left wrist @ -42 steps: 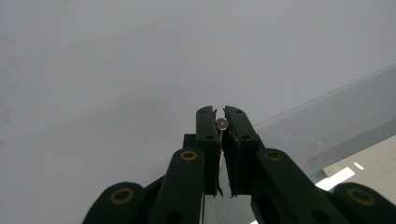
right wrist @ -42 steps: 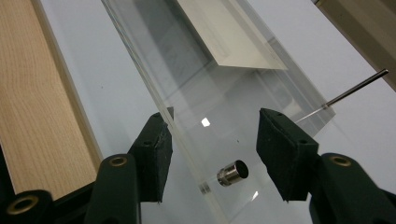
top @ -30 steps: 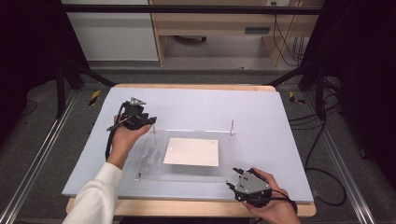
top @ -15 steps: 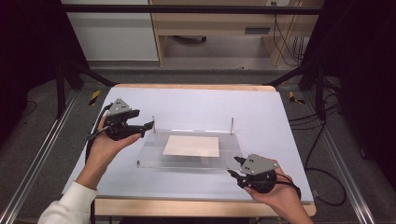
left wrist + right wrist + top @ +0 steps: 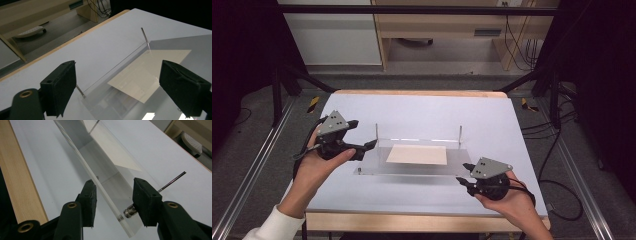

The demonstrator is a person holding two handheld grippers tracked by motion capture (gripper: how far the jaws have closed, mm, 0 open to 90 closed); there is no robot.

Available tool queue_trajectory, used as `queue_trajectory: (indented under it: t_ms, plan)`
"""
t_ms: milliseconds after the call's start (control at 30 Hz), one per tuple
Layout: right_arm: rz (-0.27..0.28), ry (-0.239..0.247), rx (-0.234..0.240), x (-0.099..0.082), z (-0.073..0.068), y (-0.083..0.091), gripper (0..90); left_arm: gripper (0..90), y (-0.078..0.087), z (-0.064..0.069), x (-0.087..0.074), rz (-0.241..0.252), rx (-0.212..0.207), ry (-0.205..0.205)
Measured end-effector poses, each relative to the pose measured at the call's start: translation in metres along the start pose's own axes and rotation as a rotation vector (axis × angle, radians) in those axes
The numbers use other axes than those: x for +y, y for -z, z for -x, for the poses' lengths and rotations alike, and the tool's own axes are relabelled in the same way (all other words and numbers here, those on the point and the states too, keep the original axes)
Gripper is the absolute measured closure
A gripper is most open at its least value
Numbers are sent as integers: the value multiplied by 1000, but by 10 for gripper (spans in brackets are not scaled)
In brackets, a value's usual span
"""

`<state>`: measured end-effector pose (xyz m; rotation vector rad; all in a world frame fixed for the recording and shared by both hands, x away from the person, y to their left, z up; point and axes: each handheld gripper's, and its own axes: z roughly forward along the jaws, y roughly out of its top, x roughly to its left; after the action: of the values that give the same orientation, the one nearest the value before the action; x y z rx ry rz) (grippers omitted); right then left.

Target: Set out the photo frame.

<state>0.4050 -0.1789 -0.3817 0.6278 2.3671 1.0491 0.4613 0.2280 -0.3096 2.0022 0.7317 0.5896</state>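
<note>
On matte white table (image 5: pixel 422 110) — clear acrylic plate (image 5: pixel 412 167), thin metal rods (image 5: pixel 460 134), cream sheet (image 5: pixel 417 154)

clear plate (image 5: pixel 107 180) cut off at top edge — markings on pale sheet (image 5: pixel 147 72) blurred

Left gripper (image 5: pixel 362 136): black body, grey three-cornered plate on top with small dark screw holes; a black cable trails from its rear. Its two jaws end in blocky matt black pads (image 5: pixel 59 87), each with a recessed hole, and a brass-coloured rivet sits in the arm below. Right gripper (image 5: pixel 463 174): same black build and grey plate, with black cable looped behind. Its jaw arms carry brass-coloured rivets (image 5: pixel 72 205). The person's left arm wears a white sleeve (image 5: pixel 272 226).
</note>
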Motion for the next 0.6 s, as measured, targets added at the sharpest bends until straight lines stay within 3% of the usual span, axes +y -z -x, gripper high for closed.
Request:
queue_trajectory:
  t_ms: [367,533,567,600]
  plan:
    - [1,-19,21,6,8,1,551,155,16,19,-2,14,-11,-90]
    - [3,-30,27,7,11,2,552,167,21,32,-4,13,-27,-148]
    - [4,-29,29,8,11,2,552,169,22,37,-5,3,-35,-187]
    - [5,-29,31,8,12,2,552,171,22,39,-6,2,-34,-200]
